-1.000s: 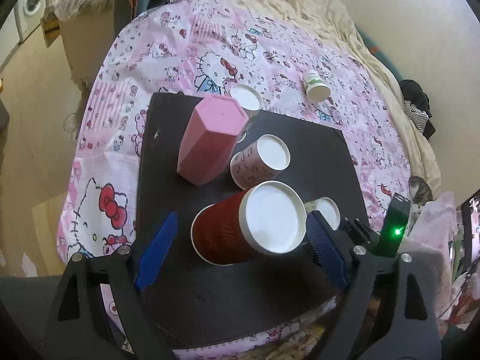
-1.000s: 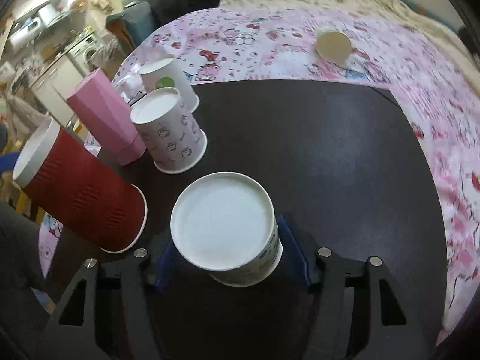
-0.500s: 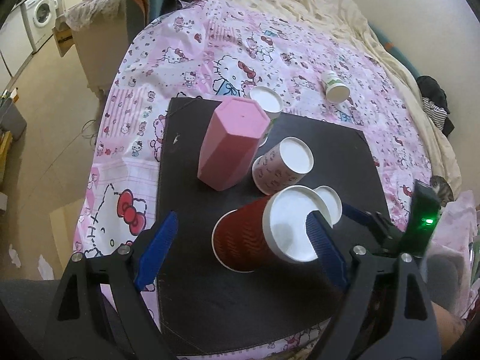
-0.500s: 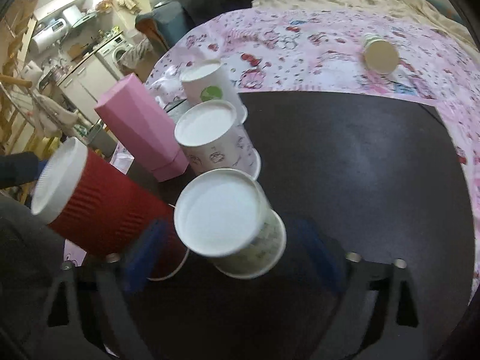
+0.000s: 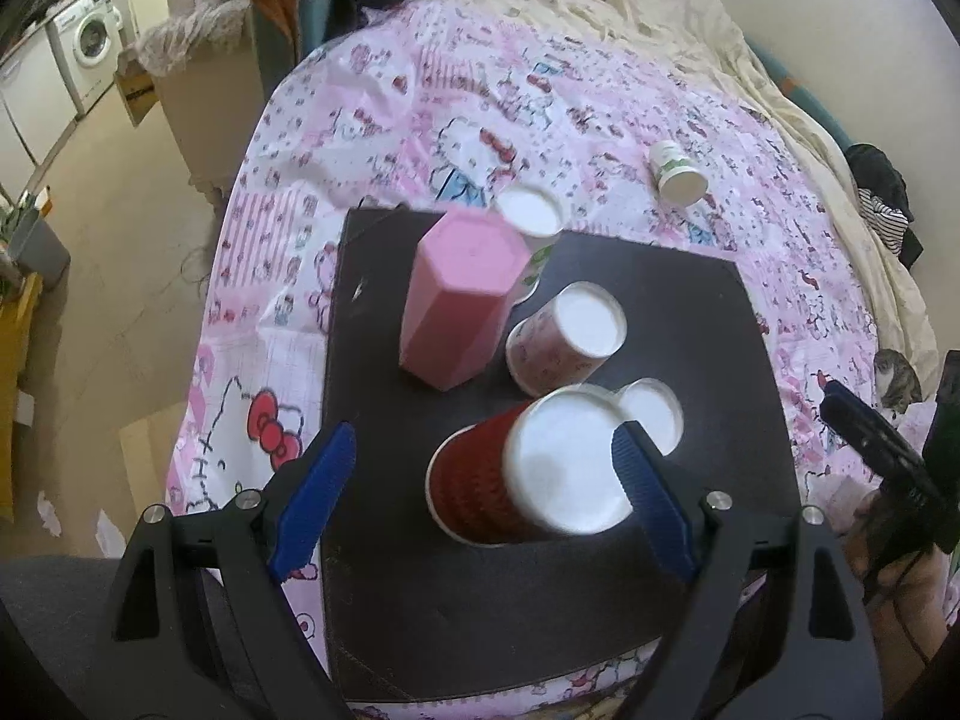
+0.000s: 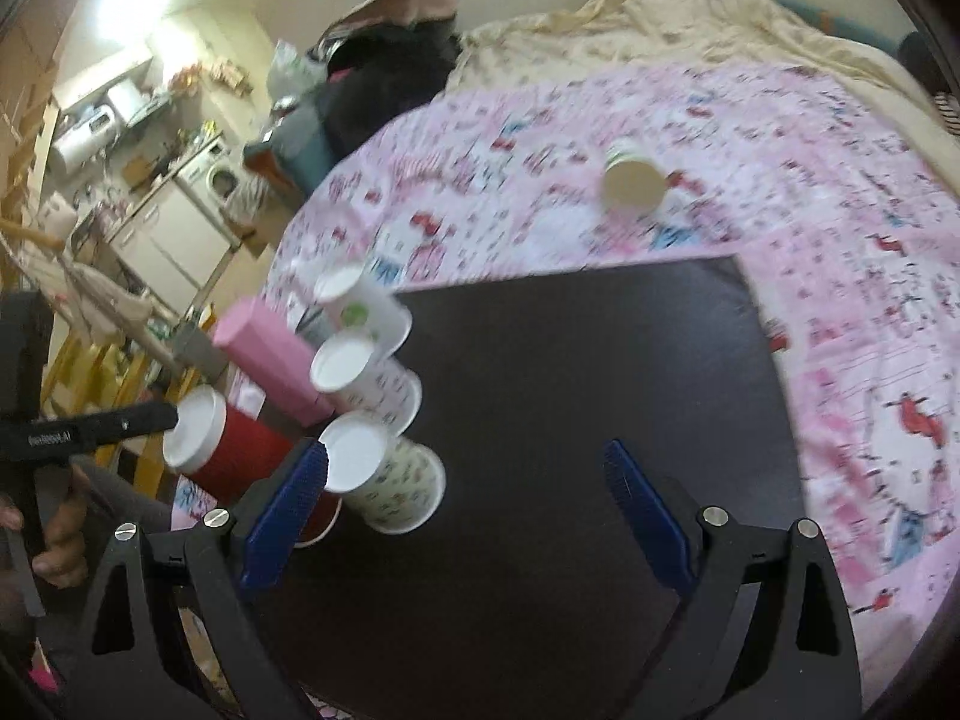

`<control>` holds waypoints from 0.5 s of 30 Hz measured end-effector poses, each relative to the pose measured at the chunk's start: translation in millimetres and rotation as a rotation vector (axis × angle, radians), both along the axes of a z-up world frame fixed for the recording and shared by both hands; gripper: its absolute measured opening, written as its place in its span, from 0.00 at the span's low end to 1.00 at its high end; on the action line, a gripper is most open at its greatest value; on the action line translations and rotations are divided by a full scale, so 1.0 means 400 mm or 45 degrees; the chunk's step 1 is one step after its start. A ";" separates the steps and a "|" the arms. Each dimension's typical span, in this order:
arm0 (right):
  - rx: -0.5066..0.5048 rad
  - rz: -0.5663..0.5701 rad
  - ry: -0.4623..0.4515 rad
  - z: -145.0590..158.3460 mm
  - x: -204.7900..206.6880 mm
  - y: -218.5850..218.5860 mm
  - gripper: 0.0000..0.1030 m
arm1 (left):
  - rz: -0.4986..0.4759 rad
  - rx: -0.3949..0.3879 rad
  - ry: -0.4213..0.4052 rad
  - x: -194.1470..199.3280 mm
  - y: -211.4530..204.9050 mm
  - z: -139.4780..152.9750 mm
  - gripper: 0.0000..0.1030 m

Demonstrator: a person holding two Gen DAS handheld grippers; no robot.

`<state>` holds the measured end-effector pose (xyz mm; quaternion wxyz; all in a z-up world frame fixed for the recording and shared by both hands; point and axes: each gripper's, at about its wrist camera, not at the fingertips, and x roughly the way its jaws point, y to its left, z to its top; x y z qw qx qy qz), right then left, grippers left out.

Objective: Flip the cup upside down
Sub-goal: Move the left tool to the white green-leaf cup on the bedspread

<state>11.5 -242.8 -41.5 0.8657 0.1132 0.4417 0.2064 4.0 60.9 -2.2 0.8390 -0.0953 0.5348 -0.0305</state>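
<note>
Several cups stand upside down on the black mat (image 5: 540, 600): a pink hexagonal cup (image 5: 462, 294), a white cup with a green logo (image 5: 531, 216), a kitty-print cup (image 5: 564, 330), a red ribbed cup (image 5: 480, 480) and a small patterned cup (image 6: 390, 480). My left gripper (image 5: 480, 498) hovers open above the red cup, its left finger well clear of it. My right gripper (image 6: 468, 510) is open and holds nothing, with the patterned cup just beside its left finger. Another paper cup (image 6: 630, 180) lies on its side on the bedspread beyond the mat.
The mat (image 6: 570, 360) lies on a pink kitty-print bedspread (image 5: 420, 90), with a cream blanket (image 5: 600, 0) behind. The floor drops off left of the bed. A person's hand (image 5: 888, 546) holds the other gripper at the right edge.
The right gripper let go of the small patterned cup, opened wide and drew back and up. That cup now stands upside down on the mat. The left gripper stays open over the red cup.
</note>
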 end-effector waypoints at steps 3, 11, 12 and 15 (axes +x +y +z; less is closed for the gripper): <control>0.027 -0.069 -0.029 0.025 0.014 -0.056 0.93 | -0.028 0.038 -0.029 0.025 -0.047 0.035 0.83; 0.038 -0.267 -0.043 0.046 0.092 -0.177 0.93 | -0.061 0.034 -0.014 0.150 -0.214 0.101 0.83; 0.027 -0.283 -0.048 0.049 0.097 -0.188 0.93 | -0.069 0.025 -0.019 0.167 -0.240 0.110 0.83; -0.012 -0.338 -0.070 0.059 0.113 -0.225 0.93 | -0.105 0.060 -0.039 0.227 -0.324 0.130 0.83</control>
